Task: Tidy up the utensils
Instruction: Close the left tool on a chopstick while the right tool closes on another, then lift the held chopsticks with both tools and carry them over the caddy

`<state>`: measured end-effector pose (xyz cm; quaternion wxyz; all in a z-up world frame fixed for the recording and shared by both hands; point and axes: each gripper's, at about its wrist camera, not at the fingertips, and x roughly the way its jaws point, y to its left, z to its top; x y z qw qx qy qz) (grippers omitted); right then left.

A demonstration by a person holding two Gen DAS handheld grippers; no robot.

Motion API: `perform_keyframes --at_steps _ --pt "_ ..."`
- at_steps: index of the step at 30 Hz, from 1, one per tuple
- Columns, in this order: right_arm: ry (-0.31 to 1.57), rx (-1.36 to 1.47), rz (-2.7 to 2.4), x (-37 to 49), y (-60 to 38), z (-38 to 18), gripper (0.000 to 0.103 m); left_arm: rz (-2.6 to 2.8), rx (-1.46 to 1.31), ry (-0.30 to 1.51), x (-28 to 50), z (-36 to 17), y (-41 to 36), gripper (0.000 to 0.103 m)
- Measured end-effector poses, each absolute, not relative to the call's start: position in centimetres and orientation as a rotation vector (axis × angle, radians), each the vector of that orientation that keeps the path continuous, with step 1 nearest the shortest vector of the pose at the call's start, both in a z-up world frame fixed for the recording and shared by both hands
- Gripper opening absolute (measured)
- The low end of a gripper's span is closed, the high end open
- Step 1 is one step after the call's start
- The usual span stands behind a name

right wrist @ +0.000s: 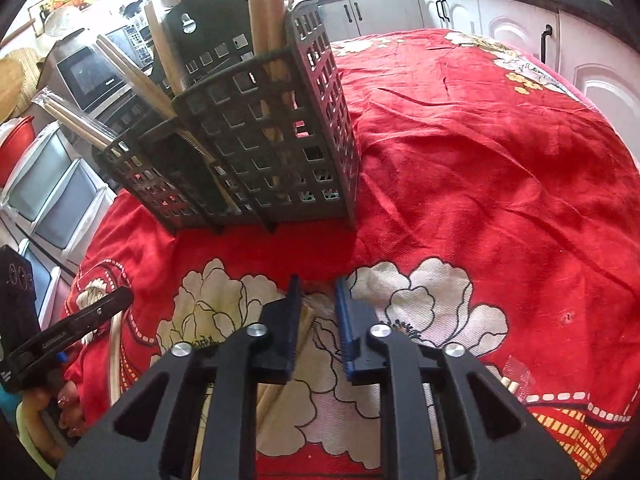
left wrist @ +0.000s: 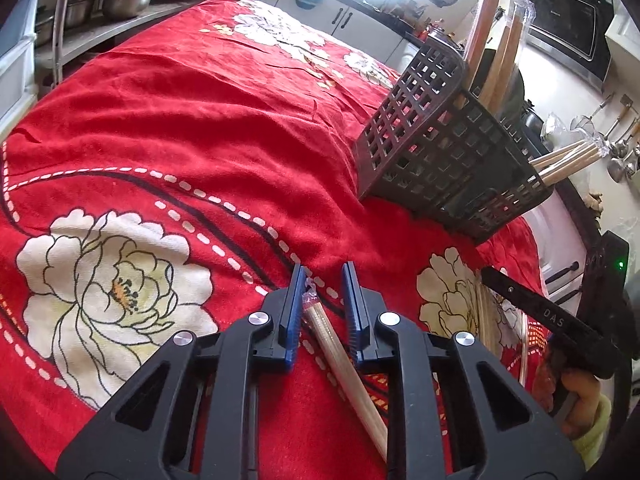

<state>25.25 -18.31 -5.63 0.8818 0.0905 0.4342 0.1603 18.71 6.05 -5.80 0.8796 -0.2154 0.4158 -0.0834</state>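
My left tongs (left wrist: pixel 323 280) stand parted, with a pale wooden chopstick pair in a clear plastic sleeve (left wrist: pixel 340 364) lying on the cloth between the jaws and running back under the frame toward me; the left jaw seems almost to touch the sleeve's crimped end, the right jaw stands clear, so nothing is gripped yet. My right tongs (right wrist: pixel 318 284) are parted too, over a second sleeved bundle of pale wooden sticks (right wrist: pixel 310 320) just under the left jaw, also untaken. Ahead of both, and to the right of my left tongs, stands the dark grey perforated plastic utensil caddy (left wrist: pixel 432 140), with more wrapped sticks already leaning out of its compartments. All of it rests on a red floral cloth covering the counter (left wrist: pixel 180 120). I judge these sticks very light and stiff, but the film looks slick and loose, so the wood could slide inside it. I would close on the wooden shaft behind the crimped end, not on bare film. A long stick held near one end may swing, and the light caddy might tip if nudged.
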Motion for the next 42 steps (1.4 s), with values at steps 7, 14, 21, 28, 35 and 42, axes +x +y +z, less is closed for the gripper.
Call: perform_keyframes --at_steps 7,14,21,28,35,42 --pt "0.867 0.244 0.351 24.6 -19.4 -5.0 0.001 -0.164 -0.450 0.873 19.6 -5.9 5.9 0.004" --pt "0.805 0.276 0.366 23.3 -20.5 -3.5 0.001 -0.180 -0.461 0.863 19.5 -5.4 6.0 0.003" --pt "0.712 0.308 0.400 21.6 -21.5 -0.7 0.001 -0.240 -0.440 0.763 18.1 -1.7 5.1 0.003" --pt "0.630 0.325 0.429 20.2 -22.0 2.2 0.001 -0.282 -0.419 0.656 17.1 2.6 4.1 0.003" --pt "0.556 0.293 0.452 19.1 -21.6 5.2 0.001 -0.303 -0.383 0.573 16.3 5.8 3.1 0.003" --pt "0.494 0.262 0.464 18.3 -21.1 7.6 0.001 -0.327 -0.358 0.522 16.1 8.2 2.2 0.002"
